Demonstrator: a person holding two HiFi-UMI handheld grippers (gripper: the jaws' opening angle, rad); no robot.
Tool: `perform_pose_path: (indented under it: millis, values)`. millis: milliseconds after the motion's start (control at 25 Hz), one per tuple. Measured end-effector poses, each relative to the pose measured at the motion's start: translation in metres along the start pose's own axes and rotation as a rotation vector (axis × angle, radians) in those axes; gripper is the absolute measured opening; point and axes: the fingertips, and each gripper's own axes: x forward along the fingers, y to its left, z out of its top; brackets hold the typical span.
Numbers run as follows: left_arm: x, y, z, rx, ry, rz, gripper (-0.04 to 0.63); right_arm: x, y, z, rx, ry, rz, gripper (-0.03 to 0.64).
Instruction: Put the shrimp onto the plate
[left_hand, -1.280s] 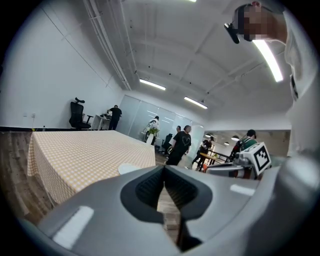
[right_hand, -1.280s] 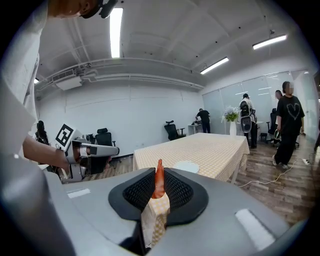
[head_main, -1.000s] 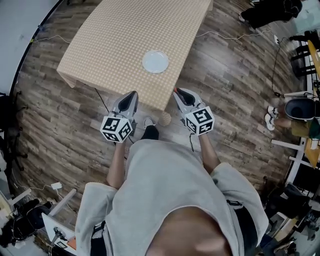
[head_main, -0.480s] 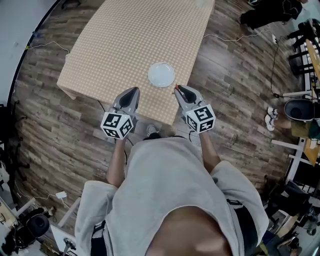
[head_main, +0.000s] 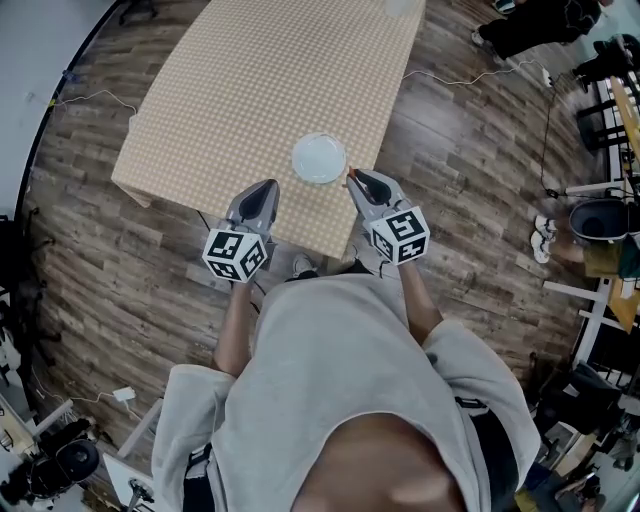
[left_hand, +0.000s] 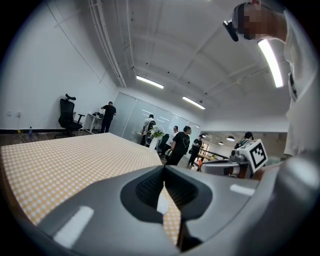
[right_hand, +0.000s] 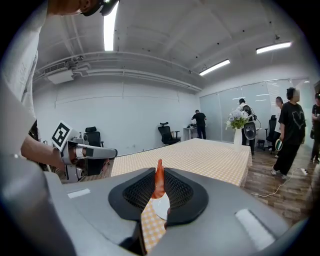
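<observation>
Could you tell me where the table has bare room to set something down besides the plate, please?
Nearly all the checkered table is bare: everything left of the plate and beyond it, up to a vase at the far edge. The plate itself is empty. Only the near right corner is crowded, where the right gripper holds the shrimp.

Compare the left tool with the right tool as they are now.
The right tool is clamped on an orange shrimp; the left tool has its jaws together with nothing between them.
The right tool's tip sits close beside the white plate; the left tool's tip is farther from it, over the near edge of the checked table.
Both are shut and point forward across the table.
</observation>
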Motion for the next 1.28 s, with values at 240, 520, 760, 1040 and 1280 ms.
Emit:
perform_pose_path:
  millis: [240, 520, 760, 1040, 1280]
  values:
    - [0.008, -0.007, 0.001, -0.021, -0.008, 0.068, 0.009, -0.001, -0.016, 0.004, -0.003, -0.002, 0.058, 0.054]
    - [0.012, -0.012, -0.007, -0.031, 0.007, 0.134, 0.009, 0.006, -0.027, -0.004, -0.002, 0.026, 0.121, 0.054]
    - [0.01, -0.013, -0.028, -0.07, 0.04, 0.159, 0.009, 0.006, -0.022, -0.03, 0.031, 0.078, 0.15, 0.054]
    - [0.013, -0.013, -0.066, -0.139, 0.094, 0.171, 0.009, 0.0, -0.02, -0.076, 0.093, 0.163, 0.15, 0.054]
    - [0.014, -0.025, -0.114, -0.207, 0.157, 0.165, 0.009, -0.013, -0.012, -0.118, 0.133, 0.242, 0.161, 0.054]
